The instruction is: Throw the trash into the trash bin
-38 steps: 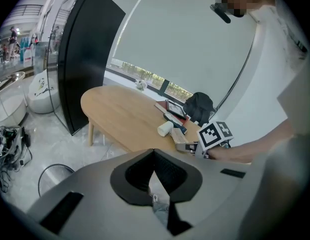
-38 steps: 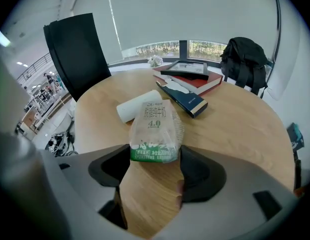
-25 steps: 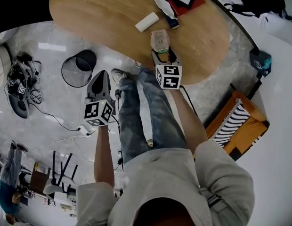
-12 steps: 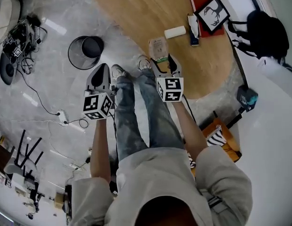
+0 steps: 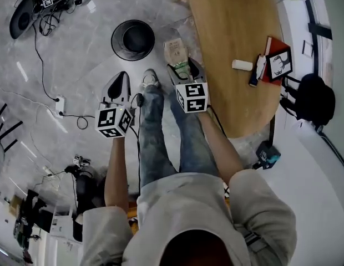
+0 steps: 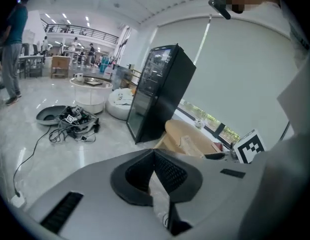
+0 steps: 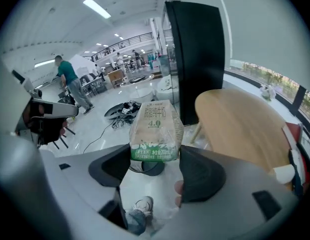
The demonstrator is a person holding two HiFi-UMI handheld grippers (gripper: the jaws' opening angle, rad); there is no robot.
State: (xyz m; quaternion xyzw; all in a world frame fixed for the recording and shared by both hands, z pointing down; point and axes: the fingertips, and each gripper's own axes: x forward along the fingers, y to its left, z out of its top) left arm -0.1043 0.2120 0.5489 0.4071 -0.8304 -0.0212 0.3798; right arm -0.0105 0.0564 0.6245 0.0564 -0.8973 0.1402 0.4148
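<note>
My right gripper (image 5: 181,65) (image 7: 154,160) is shut on a small crumpled milk carton (image 5: 175,51) (image 7: 156,131), beige with a green band at its base. The carton hangs in the air just right of and slightly nearer than the round black mesh trash bin (image 5: 133,39), which stands on the grey floor; in the right gripper view the bin (image 7: 145,167) shows dark right under the carton. My left gripper (image 5: 117,85) (image 6: 154,156) is shut and holds nothing, its jaws pressed together, lower left of the bin.
An oval wooden table (image 5: 233,32) lies to the right with a white block (image 5: 242,65), a red book and a framed picture (image 5: 279,64) on it. Cables and a dark device (image 5: 28,4) lie on the floor upper left. The person's legs and shoes (image 5: 151,82) stand between the grippers.
The view has swung left: the table has slid to the right and the bin has come to the middle top. The right gripper with the carton has left the table edge and now sits beside the bin.
</note>
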